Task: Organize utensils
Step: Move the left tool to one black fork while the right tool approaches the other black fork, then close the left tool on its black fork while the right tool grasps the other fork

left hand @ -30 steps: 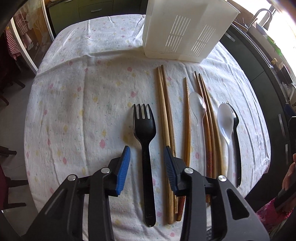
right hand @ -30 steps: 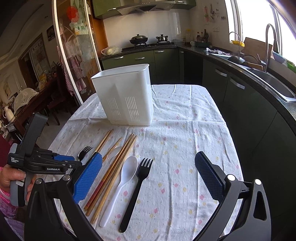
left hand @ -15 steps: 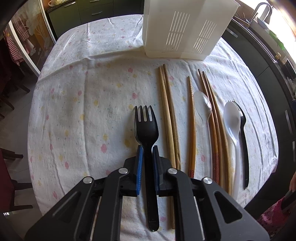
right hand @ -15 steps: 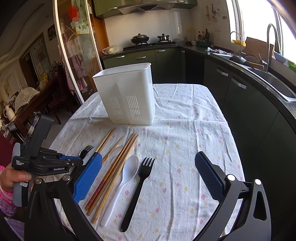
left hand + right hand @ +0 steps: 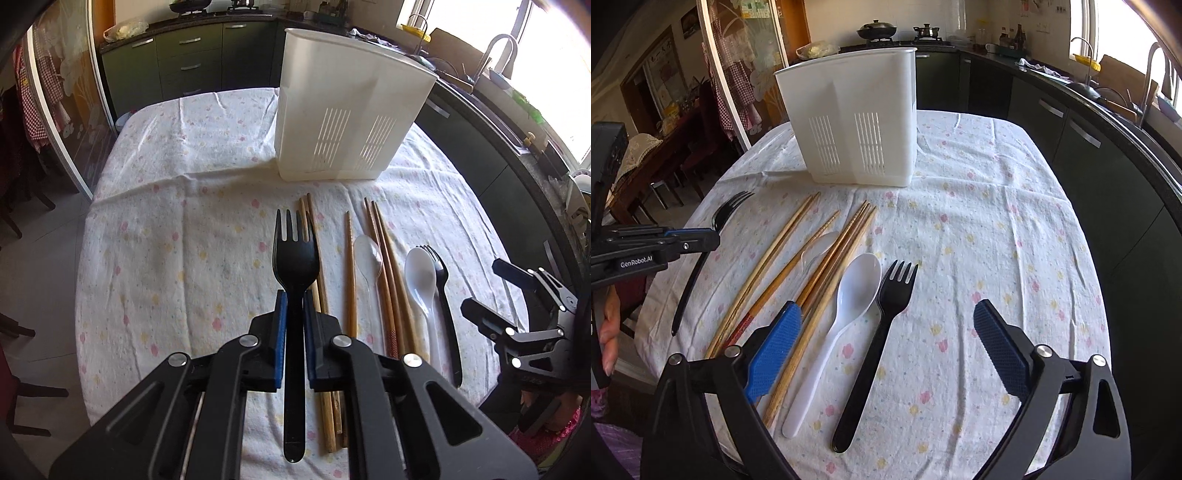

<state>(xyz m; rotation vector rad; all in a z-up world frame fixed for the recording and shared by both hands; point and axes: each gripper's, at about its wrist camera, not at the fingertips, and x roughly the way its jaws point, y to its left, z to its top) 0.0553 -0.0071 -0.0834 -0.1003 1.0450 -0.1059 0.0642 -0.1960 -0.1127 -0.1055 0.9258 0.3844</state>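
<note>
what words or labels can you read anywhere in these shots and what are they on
"GenRobot.AI": white print on the side of the left gripper, seen in the right wrist view.
Papers on the door at far left: too small and blurred to read.
Nothing readable on the white bin.

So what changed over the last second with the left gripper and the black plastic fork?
The left gripper closed from open onto the black plastic fork by its handle and raised it off the flowered tablecloth. The right gripper stayed open and hovering; the wooden chopsticks, spoons, second fork and white plastic utensil holder did not move.
</note>
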